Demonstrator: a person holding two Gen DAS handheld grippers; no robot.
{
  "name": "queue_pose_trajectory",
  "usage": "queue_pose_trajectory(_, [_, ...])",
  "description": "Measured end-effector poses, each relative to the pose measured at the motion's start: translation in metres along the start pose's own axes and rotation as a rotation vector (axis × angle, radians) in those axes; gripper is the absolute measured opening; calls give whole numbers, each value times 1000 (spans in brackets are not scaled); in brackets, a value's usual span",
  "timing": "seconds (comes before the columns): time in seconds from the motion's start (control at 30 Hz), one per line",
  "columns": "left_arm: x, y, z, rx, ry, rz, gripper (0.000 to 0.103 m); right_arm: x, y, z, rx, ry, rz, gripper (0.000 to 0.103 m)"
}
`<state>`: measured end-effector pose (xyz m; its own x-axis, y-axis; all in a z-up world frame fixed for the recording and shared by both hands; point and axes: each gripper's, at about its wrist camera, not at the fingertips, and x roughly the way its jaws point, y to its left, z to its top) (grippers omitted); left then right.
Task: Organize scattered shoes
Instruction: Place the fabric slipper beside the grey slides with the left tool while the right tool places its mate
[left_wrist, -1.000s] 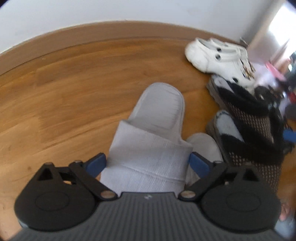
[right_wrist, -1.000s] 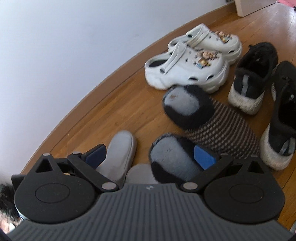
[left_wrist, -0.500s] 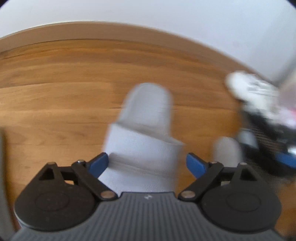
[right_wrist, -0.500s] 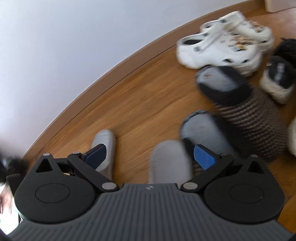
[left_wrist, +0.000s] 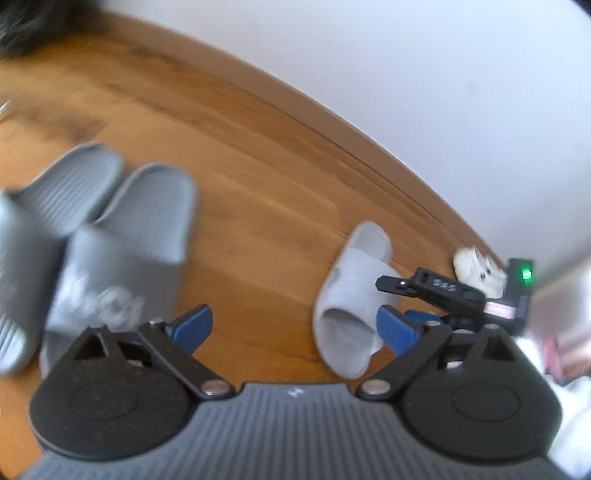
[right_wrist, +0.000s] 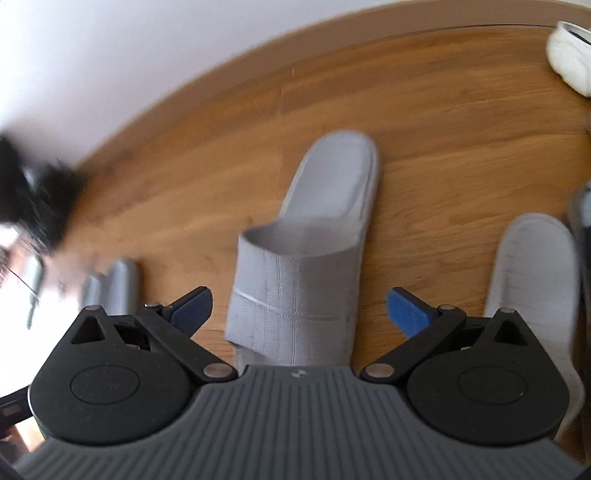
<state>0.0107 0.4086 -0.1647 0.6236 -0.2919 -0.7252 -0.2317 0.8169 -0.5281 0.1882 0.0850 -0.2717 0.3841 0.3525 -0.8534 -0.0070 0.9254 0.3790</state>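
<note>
In the right wrist view, a light grey open-toe slipper (right_wrist: 306, 258) lies on the wood floor between the open jaws of my right gripper (right_wrist: 299, 308), untouched. Its mate (right_wrist: 532, 295) lies to the right. In the left wrist view, my left gripper (left_wrist: 295, 326) is open and empty over bare floor. The same grey slipper (left_wrist: 351, 295) lies just inside its right finger, and the right gripper (left_wrist: 443, 291) shows beside it. A pair of dark grey slides (left_wrist: 122, 236) lies at left, blurred.
A white clog (right_wrist: 569, 62) sits near the baseboard at right and also shows in the left wrist view (left_wrist: 476, 269). A dark slipper edge (right_wrist: 581, 221) is at far right. Something black and blurred (right_wrist: 33, 192) is at left. The white wall (left_wrist: 406, 74) runs behind.
My left gripper has pulled back and swung left off the grey slipper, bringing the dark slides into view. My right gripper has swung left and now straddles that slipper.
</note>
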Motion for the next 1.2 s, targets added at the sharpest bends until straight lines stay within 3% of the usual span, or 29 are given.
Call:
queue_pose_trajectory(0.13, [-10, 19, -3, -57, -11, 31, 96, 30, 7, 1, -52, 36, -44, 102])
queue_pose_trajectory(0.17, [-12, 21, -3, -55, -18, 45, 96, 35, 6, 0, -69, 38, -22, 100])
queue_pose_trajectory(0.3, [-14, 19, -2, -26, -63, 86, 96, 35, 21, -7, -204, 65, 53, 72])
queue_pose_trajectory(0.5, [-32, 26, 8, -52, -123, 99, 96, 31, 59, -30, -435, 110, 162, 65])
queue_pose_trajectory(0.6, [-37, 33, 9, -49, -138, 110, 96, 30, 85, -45, -449, 136, 223, 61])
queue_pose_trajectory(0.83, [-47, 43, 10, -51, -162, 116, 96, 46, 138, -83, -451, 207, 283, 61])
queue_pose_trajectory(0.9, [-47, 45, 10, -40, -160, 116, 96, 48, 140, -84, -419, 209, 295, 67])
queue_pose_trajectory(1.1, [-47, 37, 11, 18, -163, 94, 96, 30, 135, -78, -390, 151, 297, 85])
queue_pose_trajectory(1.2, [-35, 14, 12, 130, -137, 44, 96, -1, 111, -68, -316, 81, 290, 88])
